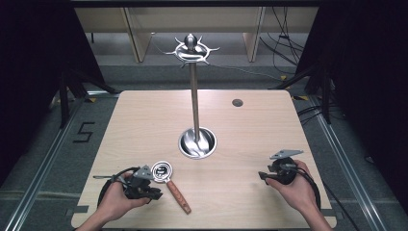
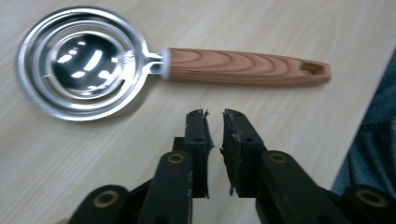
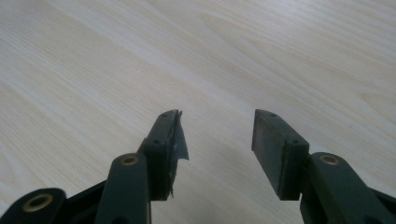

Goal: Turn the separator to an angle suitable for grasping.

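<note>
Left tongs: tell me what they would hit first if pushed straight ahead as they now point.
Probably the wooden handle of the egg separator: the left tongs, jaws nearly closed on nothing, aim at it across bare table. How far above the table they ride is unclear.

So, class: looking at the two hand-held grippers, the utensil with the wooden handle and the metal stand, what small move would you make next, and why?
Probably open the left hand-held gripper and ease it forward over the egg separator's wooden handle. Its jaws are nearly closed, holding nothing, just short of the handle. The egg separator lies flat on the table. The hooked utensil stand is bare, and the right hand-held gripper is open over bare wood.
</note>
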`<state>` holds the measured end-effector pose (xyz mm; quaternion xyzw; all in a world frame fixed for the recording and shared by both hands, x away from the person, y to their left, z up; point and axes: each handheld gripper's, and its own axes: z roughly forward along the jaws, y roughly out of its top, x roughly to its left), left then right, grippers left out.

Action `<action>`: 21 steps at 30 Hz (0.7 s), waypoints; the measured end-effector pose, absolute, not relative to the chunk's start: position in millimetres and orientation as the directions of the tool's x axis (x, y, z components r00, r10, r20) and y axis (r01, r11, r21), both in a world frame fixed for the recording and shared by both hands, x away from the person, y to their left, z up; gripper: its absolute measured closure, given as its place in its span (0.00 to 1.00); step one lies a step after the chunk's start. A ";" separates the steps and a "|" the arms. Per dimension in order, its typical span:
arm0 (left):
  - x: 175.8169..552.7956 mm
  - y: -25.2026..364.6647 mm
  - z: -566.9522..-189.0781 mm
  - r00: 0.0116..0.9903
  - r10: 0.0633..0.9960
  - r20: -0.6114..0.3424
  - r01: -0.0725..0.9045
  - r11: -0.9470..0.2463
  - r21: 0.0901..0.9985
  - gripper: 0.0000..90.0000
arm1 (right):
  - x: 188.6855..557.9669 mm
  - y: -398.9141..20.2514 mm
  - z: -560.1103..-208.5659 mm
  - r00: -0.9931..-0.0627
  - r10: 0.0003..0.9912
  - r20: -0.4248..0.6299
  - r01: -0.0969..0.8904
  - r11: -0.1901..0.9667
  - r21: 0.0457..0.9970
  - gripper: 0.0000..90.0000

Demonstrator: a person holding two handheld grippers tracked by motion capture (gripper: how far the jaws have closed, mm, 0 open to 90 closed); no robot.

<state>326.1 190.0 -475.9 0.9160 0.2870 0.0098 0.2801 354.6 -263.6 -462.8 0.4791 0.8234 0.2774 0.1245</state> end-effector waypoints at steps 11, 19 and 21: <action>315.5 141.0 -481.1 0.919 0.375 -0.120 0.391 -0.829 0.400 0.99 | 354.0 -265.0 -460.4 -0.493 0.868 0.060 0.720 0.368 0.588 0.58; 324.0 123.8 -484.5 0.923 0.367 -0.113 0.383 -0.854 0.352 0.99 | 357.1 -266.3 -460.9 -0.522 0.853 0.023 0.689 0.405 0.601 0.57; 326.9 118.1 -484.8 0.922 0.369 -0.119 0.387 -0.857 0.340 0.99 | 355.1 -263.9 -460.3 -0.507 0.861 0.039 0.703 0.387 0.597 0.57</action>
